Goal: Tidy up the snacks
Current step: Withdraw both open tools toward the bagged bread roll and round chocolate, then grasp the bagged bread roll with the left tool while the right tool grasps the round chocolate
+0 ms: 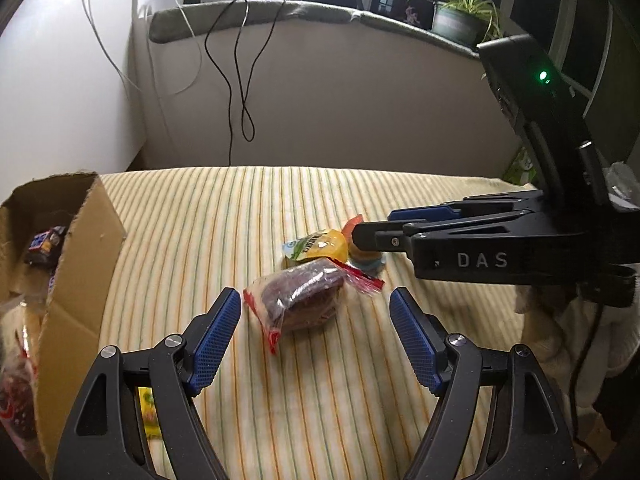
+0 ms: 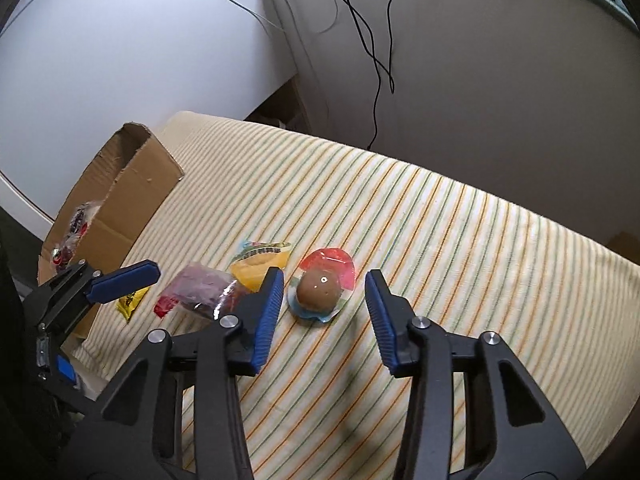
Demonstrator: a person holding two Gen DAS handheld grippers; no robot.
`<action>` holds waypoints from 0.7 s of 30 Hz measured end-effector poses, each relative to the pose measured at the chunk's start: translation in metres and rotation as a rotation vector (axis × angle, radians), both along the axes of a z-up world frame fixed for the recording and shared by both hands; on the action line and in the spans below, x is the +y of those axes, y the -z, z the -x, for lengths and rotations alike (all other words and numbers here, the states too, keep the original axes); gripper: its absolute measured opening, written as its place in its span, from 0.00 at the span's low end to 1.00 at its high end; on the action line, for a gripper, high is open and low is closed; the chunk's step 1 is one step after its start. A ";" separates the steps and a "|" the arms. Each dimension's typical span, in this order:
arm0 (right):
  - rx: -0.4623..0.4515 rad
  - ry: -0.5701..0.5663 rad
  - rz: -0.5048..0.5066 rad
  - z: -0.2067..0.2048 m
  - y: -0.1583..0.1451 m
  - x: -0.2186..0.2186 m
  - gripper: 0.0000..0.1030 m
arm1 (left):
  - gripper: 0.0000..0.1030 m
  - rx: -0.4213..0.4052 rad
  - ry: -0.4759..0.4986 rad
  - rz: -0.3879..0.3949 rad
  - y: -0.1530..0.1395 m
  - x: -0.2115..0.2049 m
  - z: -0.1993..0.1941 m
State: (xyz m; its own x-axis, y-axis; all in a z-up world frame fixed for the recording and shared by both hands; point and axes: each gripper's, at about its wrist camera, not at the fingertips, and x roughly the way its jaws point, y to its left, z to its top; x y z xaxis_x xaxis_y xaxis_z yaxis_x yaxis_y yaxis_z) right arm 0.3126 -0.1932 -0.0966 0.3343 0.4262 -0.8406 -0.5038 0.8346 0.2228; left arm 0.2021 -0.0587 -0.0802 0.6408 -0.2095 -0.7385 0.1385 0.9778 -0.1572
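A clear packet of dark red-brown snack (image 1: 302, 298) lies on the striped cloth, just ahead of my open, empty left gripper (image 1: 316, 336). Behind it lies a yellow pouch (image 1: 318, 246). A packed brown egg (image 2: 320, 290) in a red and clear wrapper lies between the fingers of my open right gripper (image 2: 326, 314), near the tips. The dark packet (image 2: 200, 290) and yellow pouch (image 2: 260, 264) lie left of it. The right gripper (image 1: 384, 232) shows side-on in the left wrist view, hiding most of the egg. A cardboard box (image 1: 80, 264) at the left holds several snacks.
The striped cloth (image 2: 460, 248) covers the table. A small yellow packet (image 2: 130, 302) lies by the box (image 2: 132, 196). The left gripper (image 2: 120, 280) is in view at left. Cables (image 1: 236, 80) hang down the wall behind. A potted plant (image 1: 460, 12) stands on the sill.
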 end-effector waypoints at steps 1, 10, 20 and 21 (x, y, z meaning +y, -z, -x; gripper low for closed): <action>0.009 -0.003 -0.007 -0.002 0.002 0.000 0.43 | 0.75 0.005 -0.002 -0.008 0.002 -0.001 -0.003; 0.020 -0.035 0.020 -0.007 0.015 0.010 0.41 | 0.75 0.023 -0.001 -0.007 0.011 -0.005 -0.013; -0.010 -0.041 0.057 0.000 0.012 0.010 0.33 | 0.50 -0.003 0.019 -0.007 0.010 -0.009 -0.011; -0.012 -0.041 0.060 0.001 0.012 0.012 0.33 | 0.49 -0.004 0.017 0.000 0.009 -0.008 -0.011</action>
